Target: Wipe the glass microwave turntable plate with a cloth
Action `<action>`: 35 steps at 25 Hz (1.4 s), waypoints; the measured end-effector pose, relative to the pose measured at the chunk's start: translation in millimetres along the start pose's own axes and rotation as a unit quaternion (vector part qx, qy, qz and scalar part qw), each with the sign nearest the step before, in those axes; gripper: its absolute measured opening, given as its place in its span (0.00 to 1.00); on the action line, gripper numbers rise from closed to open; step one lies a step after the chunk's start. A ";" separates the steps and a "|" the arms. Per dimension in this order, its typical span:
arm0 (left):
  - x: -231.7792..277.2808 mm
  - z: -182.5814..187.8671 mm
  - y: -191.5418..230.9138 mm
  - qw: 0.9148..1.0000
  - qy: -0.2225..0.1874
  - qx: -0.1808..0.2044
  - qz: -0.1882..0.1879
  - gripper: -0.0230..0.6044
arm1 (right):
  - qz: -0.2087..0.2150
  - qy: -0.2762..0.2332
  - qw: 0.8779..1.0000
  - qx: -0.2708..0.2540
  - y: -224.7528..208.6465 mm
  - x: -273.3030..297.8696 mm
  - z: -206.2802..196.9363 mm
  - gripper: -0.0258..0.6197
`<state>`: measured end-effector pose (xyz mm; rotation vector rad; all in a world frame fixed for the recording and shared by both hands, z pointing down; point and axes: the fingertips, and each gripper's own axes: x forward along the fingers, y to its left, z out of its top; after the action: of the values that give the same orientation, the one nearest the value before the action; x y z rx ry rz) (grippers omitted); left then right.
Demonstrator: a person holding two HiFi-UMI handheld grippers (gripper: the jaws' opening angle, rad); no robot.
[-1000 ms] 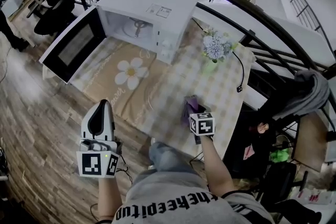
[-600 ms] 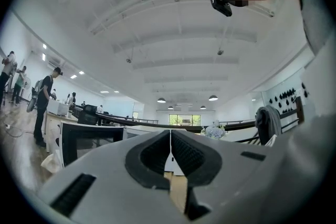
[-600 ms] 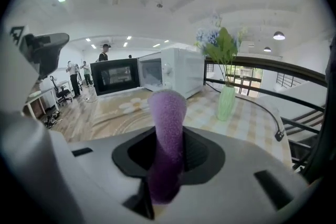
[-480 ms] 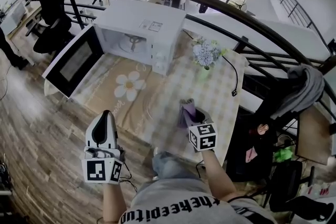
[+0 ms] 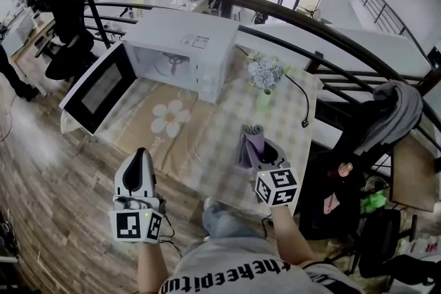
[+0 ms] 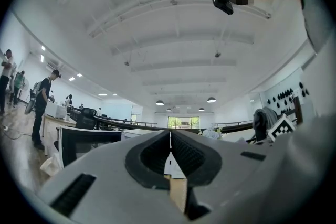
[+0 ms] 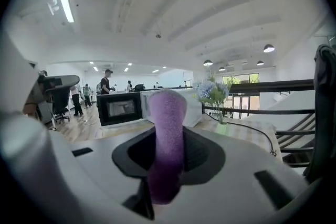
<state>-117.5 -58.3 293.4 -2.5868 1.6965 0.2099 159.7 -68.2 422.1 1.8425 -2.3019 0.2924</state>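
A white microwave [image 5: 207, 55] stands at the back left of the table, its door [image 5: 100, 89] swung wide open. Inside the cavity [image 5: 172, 65] I see the hub; the glass plate itself is too faint to tell. My right gripper [image 5: 256, 148] hovers over the table's near right part, shut on a rolled purple cloth [image 5: 251, 141] that sticks up between the jaws. In the right gripper view the purple cloth [image 7: 167, 123] fills the gap of the right gripper [image 7: 167, 165]. My left gripper [image 5: 138, 170] hangs off the table's front edge, shut and empty; the left gripper [image 6: 169, 144] has its jaws pressed together.
The table [image 5: 279, 117] wears a checked cloth with a daisy mat [image 5: 172, 117]. A vase of pale flowers [image 5: 265, 72] stands at the back right, a black cable [image 5: 301, 107] beside it. A dark curved railing [image 5: 289, 14] runs behind. Wooden floor [image 5: 48, 182] lies to the left.
My right gripper has drawn back a little toward my body, the cloth still in it. The left gripper has hardly moved. The head view has shifted slightly.
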 end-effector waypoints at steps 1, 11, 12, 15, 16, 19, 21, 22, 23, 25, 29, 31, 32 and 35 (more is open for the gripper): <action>-0.4 0.6 -0.9 1.000 -0.001 0.001 -0.001 0.05 | 0.000 -0.009 1.000 0.000 0.3 -3.3 6.3 0.22; -5.7 10.0 -10.2 1.000 -0.008 0.007 -0.005 0.05 | 0.010 -0.076 0.997 -0.023 12.1 -36.4 58.2 0.22; -6.3 10.4 -11.4 1.000 -0.008 0.008 -0.006 0.05 | 0.012 -0.082 0.996 -0.025 13.6 -39.4 62.6 0.22; -8.3 10.8 -14.1 1.000 -0.009 0.009 -0.006 0.05 | 0.016 -0.099 0.994 -0.036 18.5 -48.3 76.0 0.22; -9.1 11.3 -14.8 1.000 -0.009 0.009 -0.006 0.05 | 0.017 -0.104 0.994 -0.040 20.4 -51.5 80.9 0.22; -11.9 13.4 -17.3 1.000 -0.010 0.010 -0.005 0.05 | 0.022 -0.120 0.991 -0.045 24.0 -60.5 91.3 0.22; -13.6 14.2 -18.5 1.000 -0.012 0.010 -0.004 0.05 | 0.026 -0.131 0.990 -0.048 26.8 -65.8 97.7 0.22; -14.4 14.6 -19.1 1.000 -0.013 0.011 -0.004 0.05 | 0.028 -0.135 0.989 -0.051 28.7 -68.5 101.6 0.22; -15.2 15.3 -19.6 1.000 -0.014 0.011 -0.004 0.05 | 0.029 -0.140 0.988 -0.054 30.5 -71.0 105.3 0.22; -17.0 17.0 -20.8 1.000 -0.015 0.013 -0.004 0.05 | 0.031 -0.148 0.987 -0.058 33.1 -75.6 110.8 0.22; -21.7 20.9 -22.3 1.000 -0.019 0.014 -0.003 0.05 | 0.034 -0.159 0.985 -0.062 37.0 -83.8 117.5 0.22; -23.6 23.1 -22.5 1.000 -0.021 0.015 -0.002 0.05 | 0.034 -0.164 0.984 -0.066 38.9 -87.4 120.6 0.22; -24.4 23.8 -22.8 1.000 -0.021 0.015 -0.002 0.05 | 0.033 -0.167 0.983 -0.069 39.6 -89.0 122.0 0.21; -26.3 25.0 -24.2 1.000 -0.021 0.016 -0.002 0.05 | 0.032 -0.175 0.981 -0.079 41.5 -93.7 125.4 0.21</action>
<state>-107.9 -22.0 271.3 -2.5445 1.6662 0.2334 137.5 -4.1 275.1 1.8653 -2.5232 -0.2229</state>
